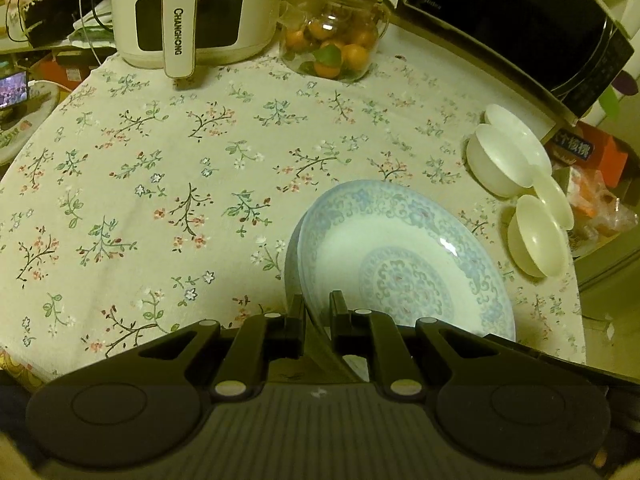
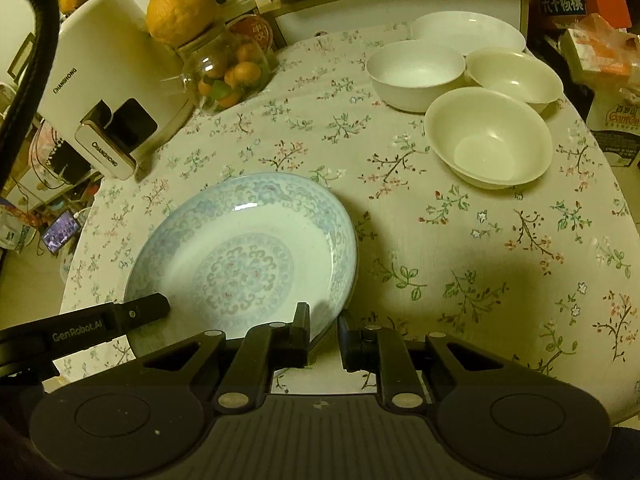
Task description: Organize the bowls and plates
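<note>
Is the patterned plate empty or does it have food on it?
Empty: the patterned plate shows only its bare blue floral surface in both views.

The left gripper [image 1: 318, 312] angles steeply downward, its jaws nearly together. The right gripper [image 2: 324, 322] tilts likewise, jaws narrowly closed.

"CHANGHONG" stood on the handle [image 1: 179, 30] of the white appliance [image 2: 100, 80] at the table's far edge; "GenRobot.AI" marked the left gripper [image 2: 120, 316]; "Midea" marked the microwave [image 1: 520, 20].

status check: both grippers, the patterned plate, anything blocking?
Left gripper and right gripper both clamped on patterned plate rim, opposite sides. Plate low over tablecloth. Four white bowls clustered beyond; nothing blocking.
</note>
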`<state>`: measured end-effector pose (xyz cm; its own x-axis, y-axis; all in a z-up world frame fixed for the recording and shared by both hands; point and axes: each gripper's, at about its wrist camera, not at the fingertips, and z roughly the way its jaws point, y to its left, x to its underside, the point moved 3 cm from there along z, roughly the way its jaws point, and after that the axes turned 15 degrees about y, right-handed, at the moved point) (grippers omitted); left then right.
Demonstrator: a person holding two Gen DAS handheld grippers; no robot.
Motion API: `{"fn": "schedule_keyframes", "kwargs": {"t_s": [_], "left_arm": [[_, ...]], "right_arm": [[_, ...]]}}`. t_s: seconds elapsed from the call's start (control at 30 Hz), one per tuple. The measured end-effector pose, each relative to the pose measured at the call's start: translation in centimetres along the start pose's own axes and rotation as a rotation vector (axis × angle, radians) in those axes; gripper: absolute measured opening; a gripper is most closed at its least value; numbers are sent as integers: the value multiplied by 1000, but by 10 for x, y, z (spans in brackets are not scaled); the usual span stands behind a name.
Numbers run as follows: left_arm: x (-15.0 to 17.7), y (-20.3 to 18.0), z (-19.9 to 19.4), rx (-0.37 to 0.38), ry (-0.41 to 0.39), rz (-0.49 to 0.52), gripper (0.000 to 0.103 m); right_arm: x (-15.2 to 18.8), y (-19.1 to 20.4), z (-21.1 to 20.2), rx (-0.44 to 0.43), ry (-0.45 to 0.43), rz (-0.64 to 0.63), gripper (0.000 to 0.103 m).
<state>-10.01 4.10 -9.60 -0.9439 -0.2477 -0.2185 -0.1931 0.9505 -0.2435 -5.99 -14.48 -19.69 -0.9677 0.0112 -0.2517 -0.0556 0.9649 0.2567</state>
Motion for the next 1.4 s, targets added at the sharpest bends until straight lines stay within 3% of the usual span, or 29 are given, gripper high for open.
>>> {"fn": "schedule_keyframes", "kwargs": {"t_s": [1.4], "left_arm": [[-3,-2,12,-86,-16,29,10]], "right_arm": [[-3,2,19,47,41,5,16]]}}
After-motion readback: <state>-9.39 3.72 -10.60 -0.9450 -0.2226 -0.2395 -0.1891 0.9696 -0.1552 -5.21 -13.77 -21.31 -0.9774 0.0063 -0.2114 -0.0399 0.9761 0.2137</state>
